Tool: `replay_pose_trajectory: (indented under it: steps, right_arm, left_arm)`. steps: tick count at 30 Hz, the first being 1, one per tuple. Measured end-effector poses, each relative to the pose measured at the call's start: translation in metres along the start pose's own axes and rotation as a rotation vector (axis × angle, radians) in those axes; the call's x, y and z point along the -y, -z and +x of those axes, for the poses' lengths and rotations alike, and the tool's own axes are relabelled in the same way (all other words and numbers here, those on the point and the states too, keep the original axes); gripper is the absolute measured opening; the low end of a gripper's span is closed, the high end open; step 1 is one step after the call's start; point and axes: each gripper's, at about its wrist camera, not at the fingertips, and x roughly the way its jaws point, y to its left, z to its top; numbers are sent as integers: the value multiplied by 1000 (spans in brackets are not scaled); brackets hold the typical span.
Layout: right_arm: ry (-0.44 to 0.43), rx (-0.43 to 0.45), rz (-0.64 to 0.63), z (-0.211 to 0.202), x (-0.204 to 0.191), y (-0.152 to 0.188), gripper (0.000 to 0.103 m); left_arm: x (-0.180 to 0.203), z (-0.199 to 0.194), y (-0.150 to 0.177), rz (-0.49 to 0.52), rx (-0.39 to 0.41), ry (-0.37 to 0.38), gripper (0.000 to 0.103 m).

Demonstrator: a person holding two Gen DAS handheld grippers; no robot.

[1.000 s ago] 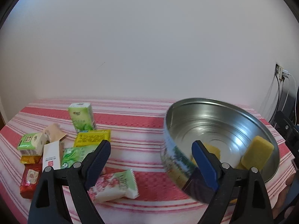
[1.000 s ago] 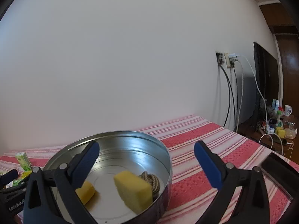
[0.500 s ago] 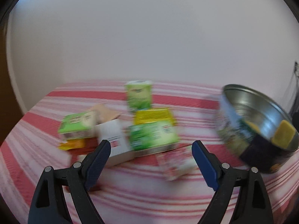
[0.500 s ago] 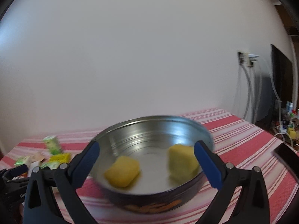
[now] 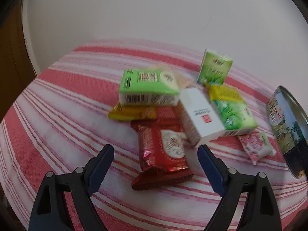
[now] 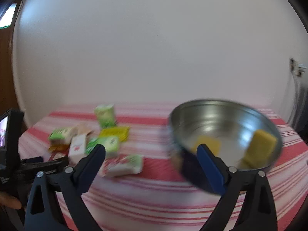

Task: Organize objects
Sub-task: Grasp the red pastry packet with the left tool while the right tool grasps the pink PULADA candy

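Left wrist view showed the glossy red foil snack packet [image 5: 163,152] lying on the red-and-white striped tablecloth [image 5: 57,115] at the near edge of the pile, its long axis running away from the camera, directly ahead of the left gripper [image 5: 155,155], whose jaws stood wide and empty, tilted down. The right gripper [image 6: 151,154], closing slightly with nothing between its pads, hung farther off, between the packets and the round metal tin [image 6: 221,115].

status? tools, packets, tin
Left tool open, empty, over red packet. Right tool closing, nothing between. Packets still piled; tin holds two yellow blocks. Nothing blocking.
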Motion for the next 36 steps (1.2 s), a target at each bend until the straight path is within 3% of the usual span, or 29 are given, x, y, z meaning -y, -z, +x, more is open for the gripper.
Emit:
replay_pose_trajectory:
  steps: [5, 12, 16, 19, 21, 23, 29, 36]
  right_arm:
    - [-68, -152, -24, 31, -26, 2, 96]
    - [-37, -325, -69, 81, -40, 1, 92]
    - [-36, -444, -53, 105, -37, 6, 88]
    - [-26, -442, -92, 103, -43, 8, 78]
    - [-48, -428, -110, 98, -46, 9, 52]
    - [-60, -420, -124, 93, -48, 11, 38]
    - [-142, -410, -69, 80, -35, 12, 31]
    - [-282, -200, -2, 34, -14, -1, 29]
  left_arm:
    - [7, 3, 0, 59, -18, -20, 90]
    - [-1, 3, 0, 112, -24, 1, 90]
    - [-7, -1, 1, 142, -15, 12, 74]
    - [-22, -6, 2, 143, 5, 18, 50]
    - [-29, -8, 2, 132, 7, 45, 48]
    - [-35, -9, 2, 129, 6, 53, 47]
    - [-47, -27, 7, 63, 64, 111, 45]
    - [-35, -54, 6, 50, 199, 109, 45]
